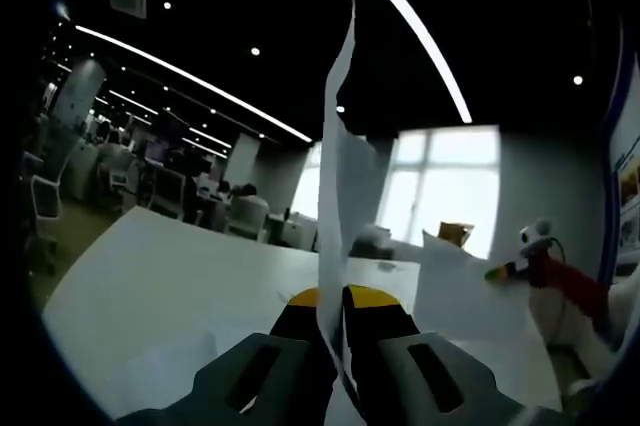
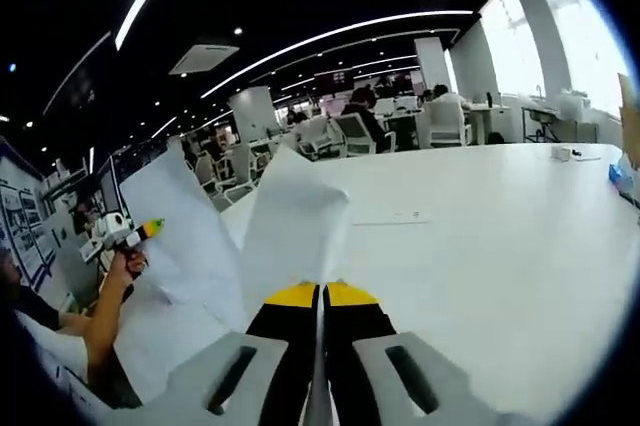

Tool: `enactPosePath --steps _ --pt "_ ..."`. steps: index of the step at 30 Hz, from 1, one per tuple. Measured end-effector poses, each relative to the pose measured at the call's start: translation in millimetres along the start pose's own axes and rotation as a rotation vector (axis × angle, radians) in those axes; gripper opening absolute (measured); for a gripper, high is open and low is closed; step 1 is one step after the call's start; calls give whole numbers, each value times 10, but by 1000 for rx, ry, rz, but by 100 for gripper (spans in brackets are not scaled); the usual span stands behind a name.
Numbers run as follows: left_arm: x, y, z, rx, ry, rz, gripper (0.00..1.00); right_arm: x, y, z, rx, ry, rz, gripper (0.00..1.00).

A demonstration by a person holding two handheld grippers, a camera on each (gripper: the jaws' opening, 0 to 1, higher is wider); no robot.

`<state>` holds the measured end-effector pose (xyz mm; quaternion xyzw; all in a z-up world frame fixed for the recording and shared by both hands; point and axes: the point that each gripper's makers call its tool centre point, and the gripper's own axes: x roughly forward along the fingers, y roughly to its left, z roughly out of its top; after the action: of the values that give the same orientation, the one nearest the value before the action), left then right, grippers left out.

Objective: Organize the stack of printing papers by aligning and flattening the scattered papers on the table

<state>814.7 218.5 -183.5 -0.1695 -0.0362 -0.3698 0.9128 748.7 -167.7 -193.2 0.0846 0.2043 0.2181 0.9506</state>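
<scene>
- White paper sheets (image 1: 345, 161) stand upright above the white worktop (image 1: 180, 266), pinched between both grippers.
- Left gripper (image 1: 331, 298) is clamped on their edge.
- Right gripper (image 2: 321, 294) is clamped on the papers too.

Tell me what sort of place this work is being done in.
Most likely an open-plan office. Rows of desks with office chairs stretch behind the large white table, long strip lights run across a dark ceiling, and big windows line one wall.
</scene>
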Motion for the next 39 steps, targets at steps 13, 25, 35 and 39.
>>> enactPosePath --steps 13,25,35,39 --pt "-28 24 113 -8 -53 12 5 13 52 48 6 -9 17 0" --pt "-14 -69 141 -44 -70 -30 5 -9 124 80 11 -29 23 0" --pt "27 -103 112 -140 -83 -74 5 -6 210 189 16 -54 45 0" --pt "37 -119 107 -153 -82 -80 5 7 267 234 9 -60 60 0"
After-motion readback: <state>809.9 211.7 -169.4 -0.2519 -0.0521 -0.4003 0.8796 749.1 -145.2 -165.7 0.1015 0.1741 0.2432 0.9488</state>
